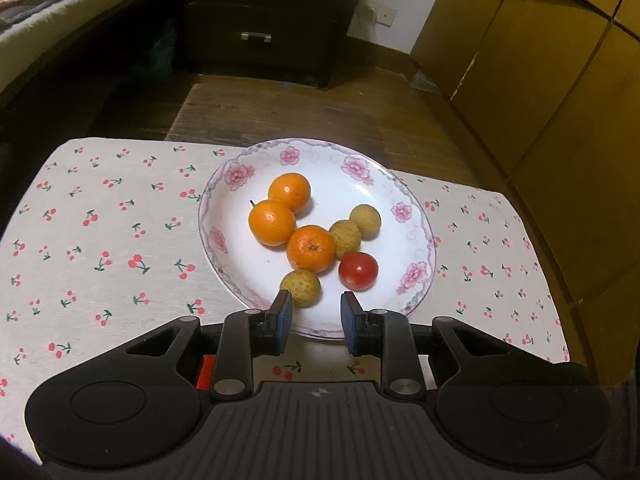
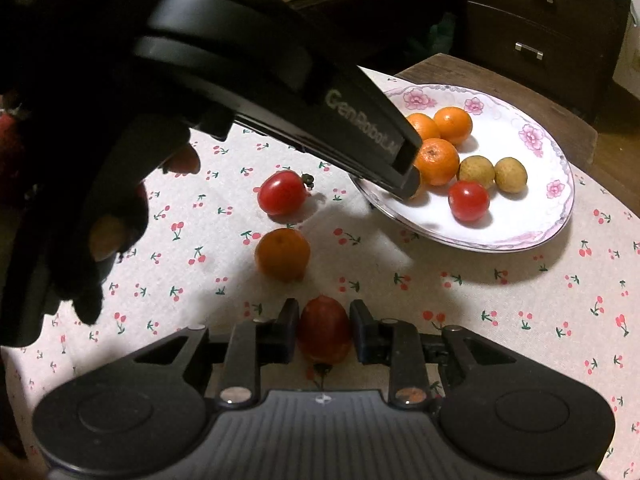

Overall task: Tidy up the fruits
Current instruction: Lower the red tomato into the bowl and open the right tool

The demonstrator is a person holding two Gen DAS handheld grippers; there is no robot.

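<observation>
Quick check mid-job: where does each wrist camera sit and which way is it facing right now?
Left wrist: on the left gripper, aimed down at the plate of fruit; only its own fingers show.
Right wrist: on the right gripper, aimed down at the tablecloth, a tomato between its fingers; a gloved hand shows.
Shared: plate, tablecloth, drawers.

Plate [image 2: 556,216]: three oranges [image 2: 438,160], three longans [image 2: 476,172], one tomato [image 2: 469,201]. Ahead of right claw [image 2: 324,332]: one orange [image 2: 282,254], one tomato [image 2: 282,193]; one tomato [image 2: 324,334] between its pads.
</observation>
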